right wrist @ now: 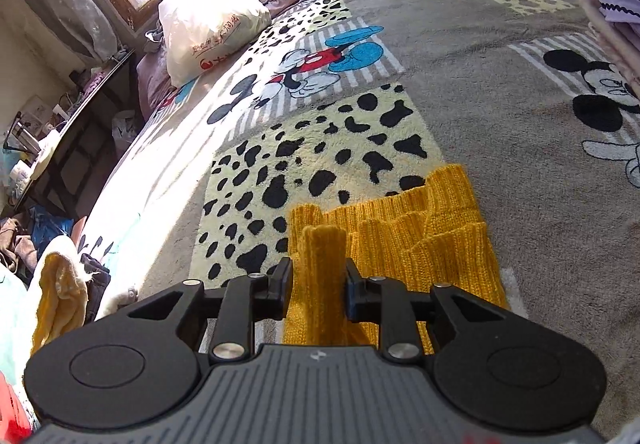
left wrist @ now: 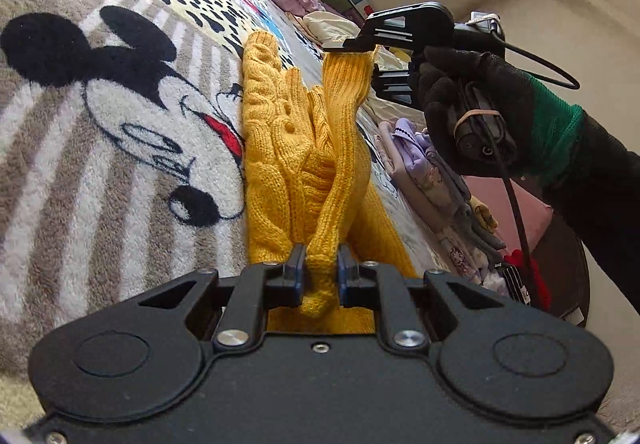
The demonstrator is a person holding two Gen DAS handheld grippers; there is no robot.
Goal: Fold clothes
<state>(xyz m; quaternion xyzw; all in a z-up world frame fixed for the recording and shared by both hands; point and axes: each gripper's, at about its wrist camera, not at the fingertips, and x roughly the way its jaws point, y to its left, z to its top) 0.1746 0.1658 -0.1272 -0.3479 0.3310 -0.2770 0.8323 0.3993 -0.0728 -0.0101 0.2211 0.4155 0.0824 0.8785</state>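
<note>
Now, from my left wrist, my left tongs (left wrist: 322, 276) are pinching a bunched fold of the yellow knit sweater (left wrist: 280, 148), which lies on the patterned blanket (left wrist: 100, 164) covering the bed. My right tongs (left wrist: 352, 48), in my gloved hand (left wrist: 472, 104), lift a ribbed end of it. From my right wrist, those tongs (right wrist: 318, 286) are clamped on that ribbed cuff (right wrist: 324, 268). It looks soft, thick and floppy; I judge hems the surest holds.

Sweater (left wrist: 304, 164) lower edge hidden behind left gripper (left wrist: 320, 276) body at 6 o'clock. Folded clothes stack (left wrist: 432, 180) partly blocked by gloved hand (left wrist: 472, 112). White bag (right wrist: 208, 24) print too small to read. Desk clutter (right wrist: 36, 140) at 9 o'clock indistinct.
</note>
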